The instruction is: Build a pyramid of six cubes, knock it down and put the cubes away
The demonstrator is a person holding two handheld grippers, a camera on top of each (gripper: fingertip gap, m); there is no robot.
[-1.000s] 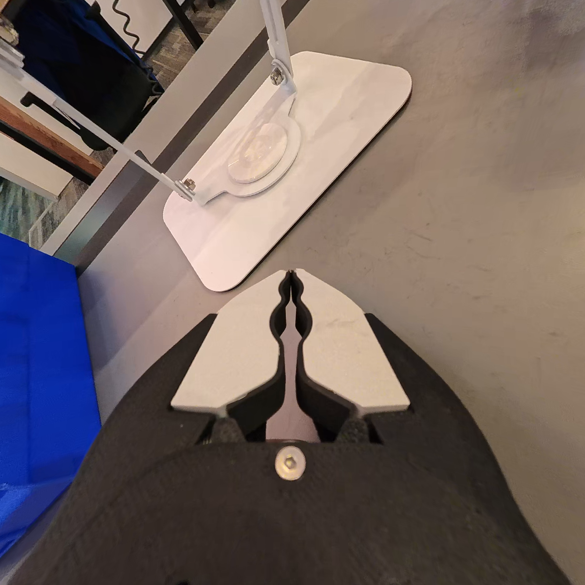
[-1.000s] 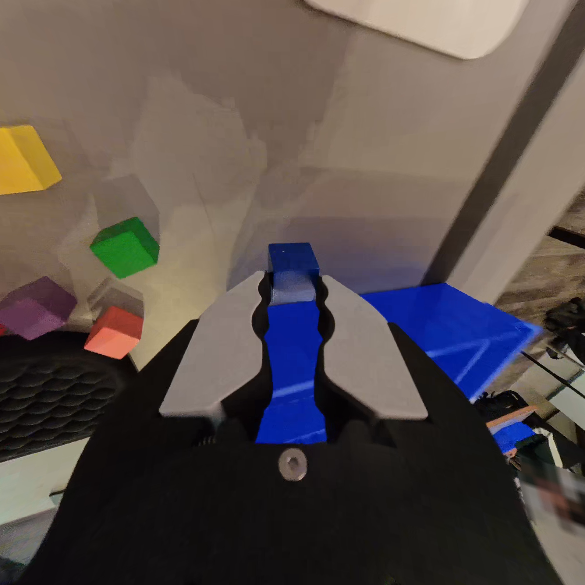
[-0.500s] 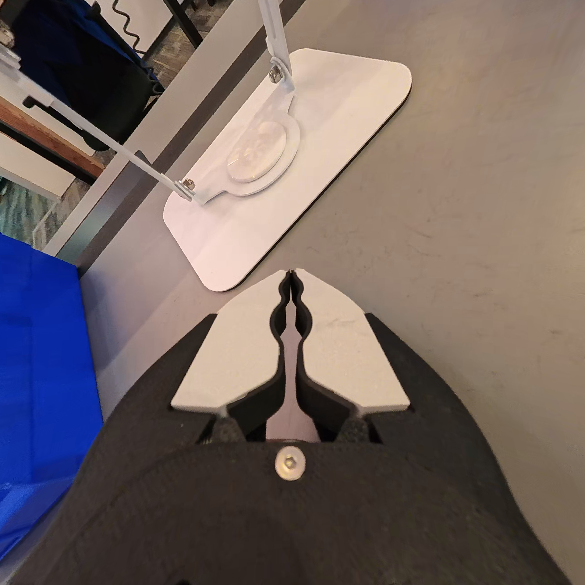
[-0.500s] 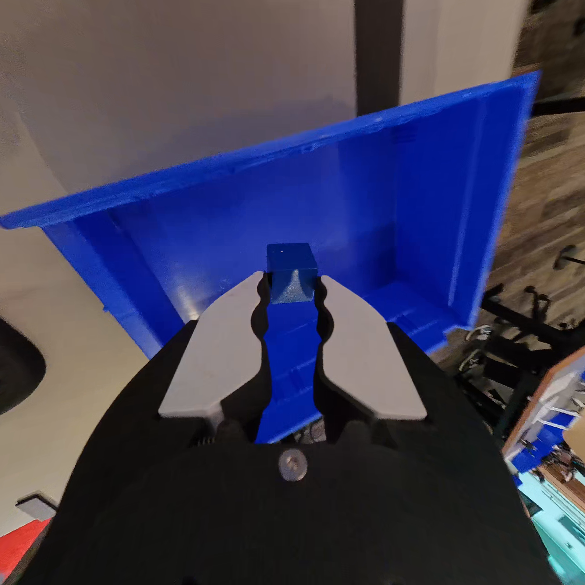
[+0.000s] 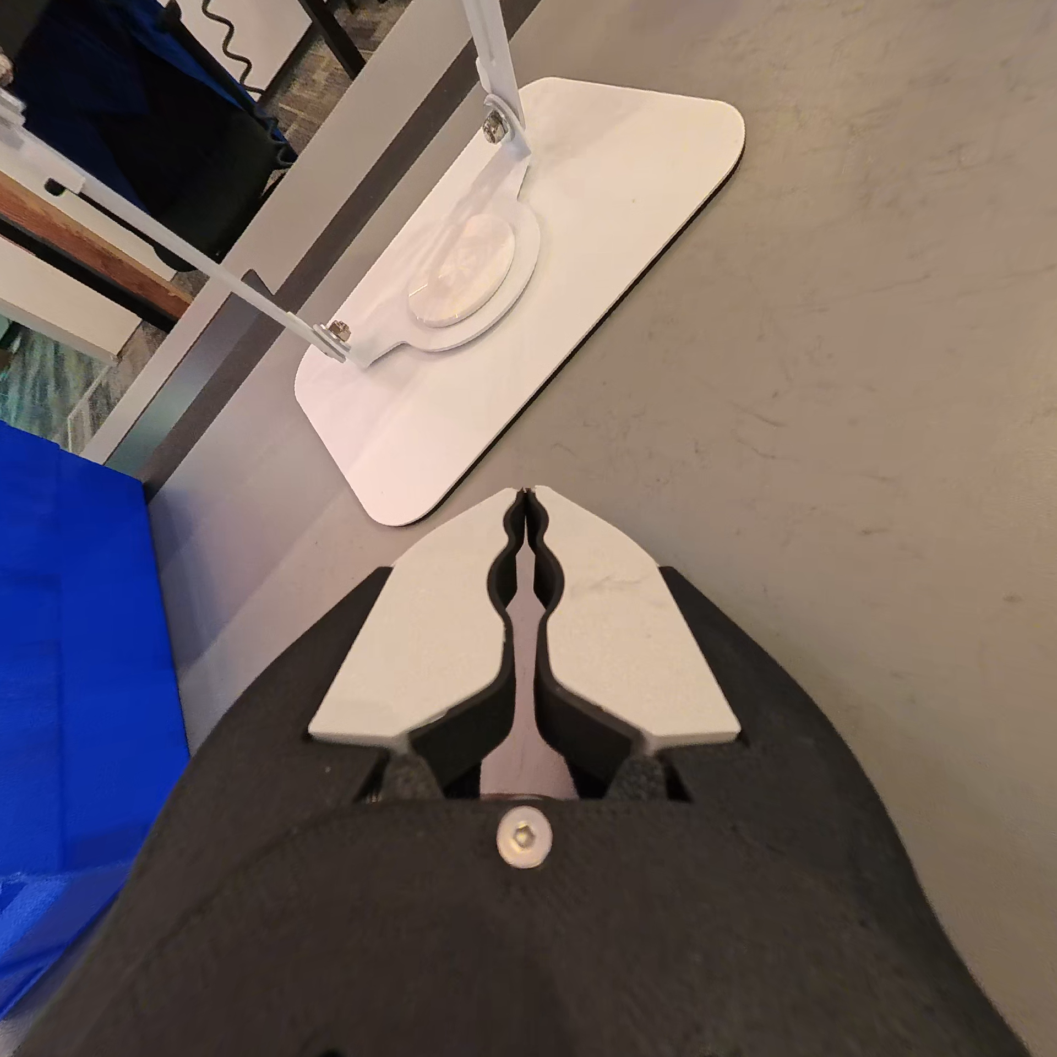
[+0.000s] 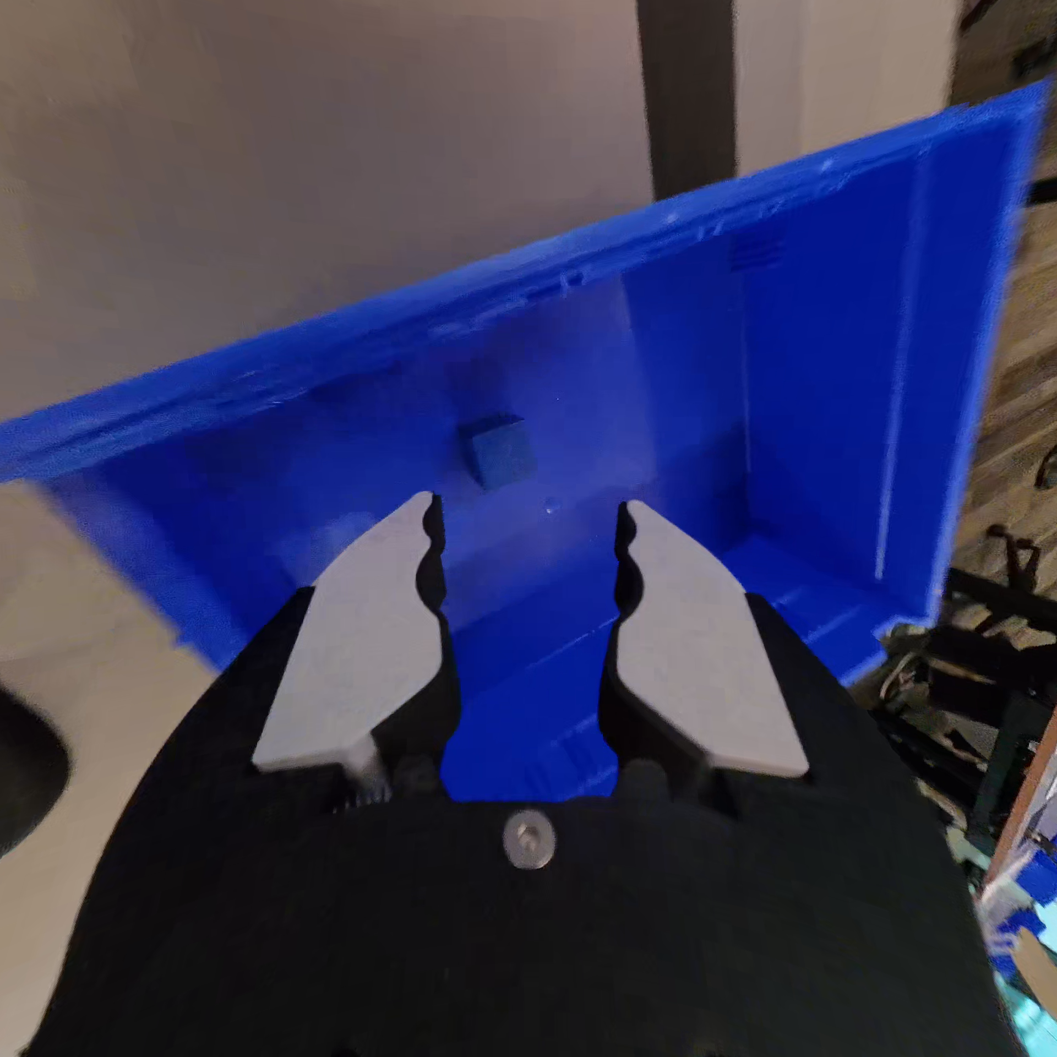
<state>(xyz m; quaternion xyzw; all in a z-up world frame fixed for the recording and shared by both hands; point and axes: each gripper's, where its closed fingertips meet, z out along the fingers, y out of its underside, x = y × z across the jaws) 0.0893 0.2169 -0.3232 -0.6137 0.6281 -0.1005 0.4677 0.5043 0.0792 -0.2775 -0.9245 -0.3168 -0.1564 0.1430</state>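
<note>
In the right wrist view my right gripper is open and empty over the blue bin. A blue cube lies free inside the bin, just beyond the fingertips and touching neither pad. In the left wrist view my left gripper is shut with nothing between its pads, above the grey table. A side of the blue bin shows at the left edge of that view. No other cubes are in view.
A white stand base with thin white arms lies on the table just ahead of the left gripper. The table's edge runs behind it, with floor and furniture beyond. Clutter lies to the right of the bin. Spacing between my two grippers at the tips: around 45 cm.
My right gripper carried the blue cube from the table over the bin, then opened; the cube left the grasp and dropped into the bin. My left gripper has stayed shut and still.
</note>
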